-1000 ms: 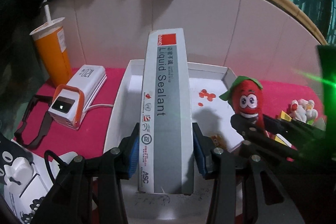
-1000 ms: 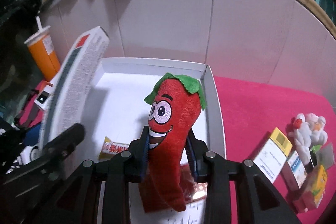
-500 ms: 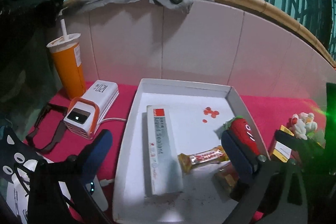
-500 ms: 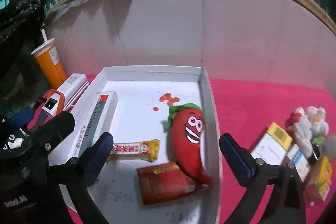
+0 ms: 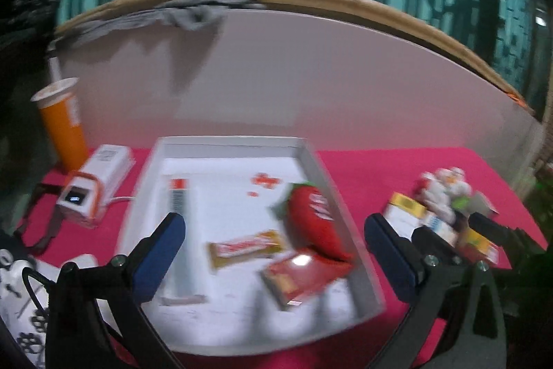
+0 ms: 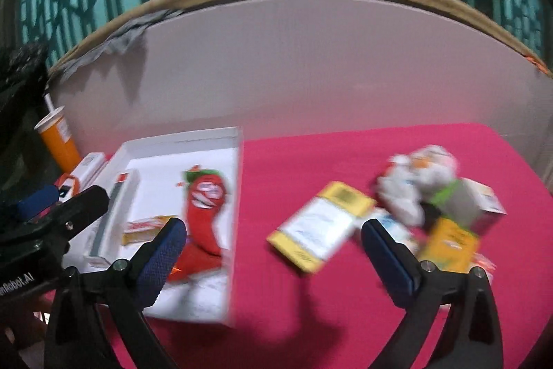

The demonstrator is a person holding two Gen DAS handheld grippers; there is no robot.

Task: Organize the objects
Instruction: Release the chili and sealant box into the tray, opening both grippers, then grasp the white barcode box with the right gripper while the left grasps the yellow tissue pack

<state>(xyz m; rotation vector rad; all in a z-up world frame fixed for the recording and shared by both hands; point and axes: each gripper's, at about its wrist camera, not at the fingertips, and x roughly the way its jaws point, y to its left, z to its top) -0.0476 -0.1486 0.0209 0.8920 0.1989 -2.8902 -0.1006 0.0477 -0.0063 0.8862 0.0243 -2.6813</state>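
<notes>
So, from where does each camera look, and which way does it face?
Left wrist: sits on the left tool, looks down and forward over the white tray; its own open fingers show, plus the right tool.
Right wrist: sits on the right tool, faces the boxes on the pink cloth; the left tool shows.
Shared: tray, chili toy, orange cup.

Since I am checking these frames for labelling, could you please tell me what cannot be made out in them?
- Left wrist view: print on the snack bar and red packet in the white tray, smeared by motion blur.
- Right wrist view: labels on the yellow-edged box and the white toy, blurred.
- Right wrist view: long grey box, partly behind the left tool's finger.
</notes>
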